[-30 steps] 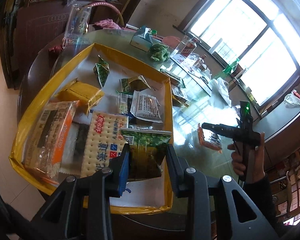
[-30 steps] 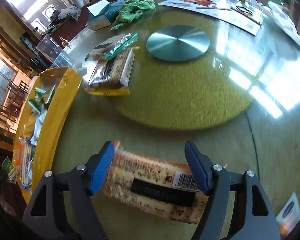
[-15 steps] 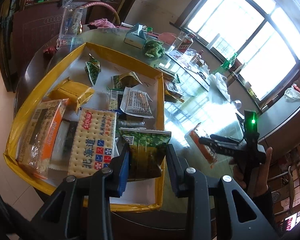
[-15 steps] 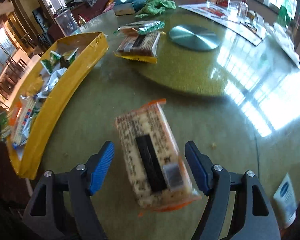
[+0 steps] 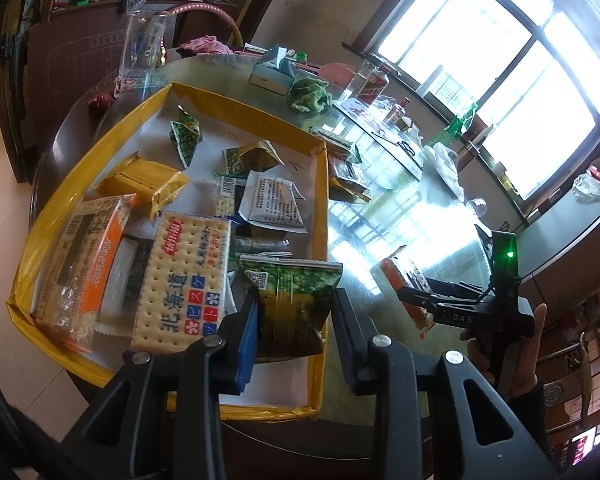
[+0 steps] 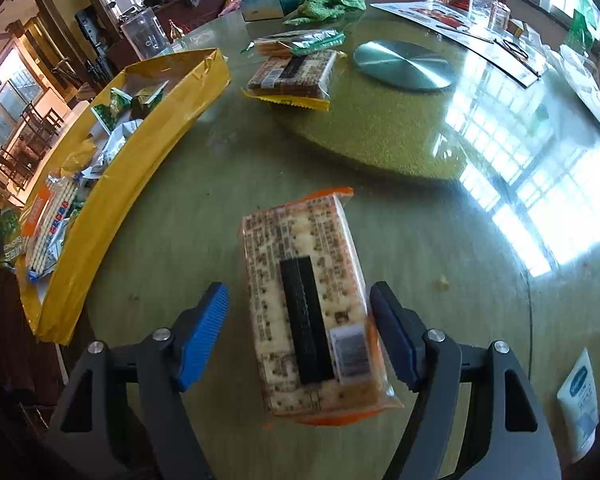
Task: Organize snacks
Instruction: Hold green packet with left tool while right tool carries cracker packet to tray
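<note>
My left gripper (image 5: 296, 320) is shut on a green snack bag (image 5: 296, 296), held over the near end of the yellow-walled tray (image 5: 56, 208). The tray holds several snacks: a white cracker pack (image 5: 184, 280), an orange pack (image 5: 80, 264), a yellow pack (image 5: 144, 184) and small green bags. My right gripper (image 6: 300, 308) stands open over the glass table, its fingers either side of an orange-edged cracker pack (image 6: 312, 304) that lies flat, lengthwise between them. A gap shows at the left pad. In the left wrist view this right gripper (image 5: 416, 300) sits right of the tray, in a person's hand (image 5: 500, 344).
Two more snack packs (image 6: 292, 76) lie on the green turntable, near a metal disc (image 6: 400, 66). A tissue box (image 6: 268, 0), green cloth (image 6: 328, 2) and bottles stand at the back. A white tube (image 6: 580, 396) lies at the near right. The tray's long wall (image 6: 140, 152) runs left of the cracker pack.
In the right wrist view the cracker pack lay crosswise under the fingers and now lies lengthwise between them; the tray has come further into view. The left gripper keeps the green bag and has hardly moved.
</note>
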`<control>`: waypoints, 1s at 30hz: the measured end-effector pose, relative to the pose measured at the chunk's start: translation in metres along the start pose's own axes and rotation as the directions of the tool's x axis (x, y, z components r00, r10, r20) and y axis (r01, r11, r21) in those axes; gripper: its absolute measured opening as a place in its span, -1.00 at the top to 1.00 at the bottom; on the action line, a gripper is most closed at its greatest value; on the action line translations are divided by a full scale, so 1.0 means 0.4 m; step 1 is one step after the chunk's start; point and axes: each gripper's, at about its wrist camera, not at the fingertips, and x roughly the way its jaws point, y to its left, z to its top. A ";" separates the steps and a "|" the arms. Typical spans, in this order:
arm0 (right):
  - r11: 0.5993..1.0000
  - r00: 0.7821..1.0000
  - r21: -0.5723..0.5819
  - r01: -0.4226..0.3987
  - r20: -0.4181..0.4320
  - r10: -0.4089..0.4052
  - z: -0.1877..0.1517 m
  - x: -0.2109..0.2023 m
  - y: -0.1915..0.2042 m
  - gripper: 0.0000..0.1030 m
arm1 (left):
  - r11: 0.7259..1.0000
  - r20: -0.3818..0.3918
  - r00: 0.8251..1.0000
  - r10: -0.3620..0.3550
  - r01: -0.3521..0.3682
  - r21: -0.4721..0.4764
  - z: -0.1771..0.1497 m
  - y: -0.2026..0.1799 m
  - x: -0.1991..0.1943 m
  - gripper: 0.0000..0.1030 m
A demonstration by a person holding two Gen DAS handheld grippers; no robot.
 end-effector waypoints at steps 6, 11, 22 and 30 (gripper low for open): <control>0.999 1.000 0.043 -0.010 0.005 0.010 -0.021 -0.016 -0.025 -0.43 | 1.000 -0.002 1.000 -0.007 0.007 0.004 -0.002 -0.009 0.007 0.34; 0.999 1.000 0.049 -0.011 0.002 0.011 -0.031 -0.022 -0.027 -0.43 | 1.000 -0.003 1.000 -0.002 0.002 0.001 -0.007 -0.009 0.007 0.34; 0.998 1.000 0.061 -0.029 0.012 0.028 -0.048 -0.045 -0.023 -0.43 | 1.000 -0.009 1.000 0.004 -0.004 0.009 -0.007 -0.015 0.006 0.34; 0.993 0.998 0.116 -0.022 0.054 0.016 -0.054 -0.071 -0.025 -0.43 | 1.000 0.000 1.000 0.000 0.000 0.011 -0.014 -0.028 -0.014 0.34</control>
